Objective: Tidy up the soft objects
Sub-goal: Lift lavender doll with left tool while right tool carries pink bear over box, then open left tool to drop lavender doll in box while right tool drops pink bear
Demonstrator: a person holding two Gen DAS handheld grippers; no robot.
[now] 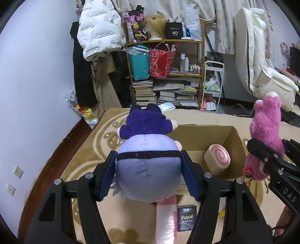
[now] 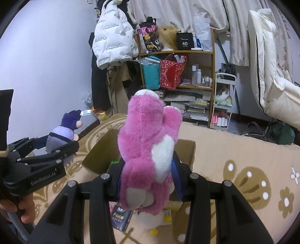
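Your left fingers [image 1: 110, 169] clamp the purple plush [image 1: 148, 165] above the rug, just left of the cardboard box [image 1: 215, 138]. Your right gripper [image 2: 147, 178] squeezes the pink plush bear [image 2: 148, 146] over that box, where a swirl-roll cushion [image 1: 217, 159] lies inside.

Lived-in home, bedroom by the look of it. Evidence: patterned beige carpet [image 1: 105, 138] on the floor, wooden shelf unit [image 1: 201, 56] crammed with book stacks [image 1: 144, 92], gift bags, cosmetic bottles [image 2: 198, 76] and a blonde wig on a stand [image 1: 155, 24]. White puffer jacket [image 2: 112, 37] hanging against the wall, curtains [image 2: 178, 13] behind, white bedding [image 1: 262, 71] piled at right, small white trolley [image 2: 223, 105] beside the shelf.
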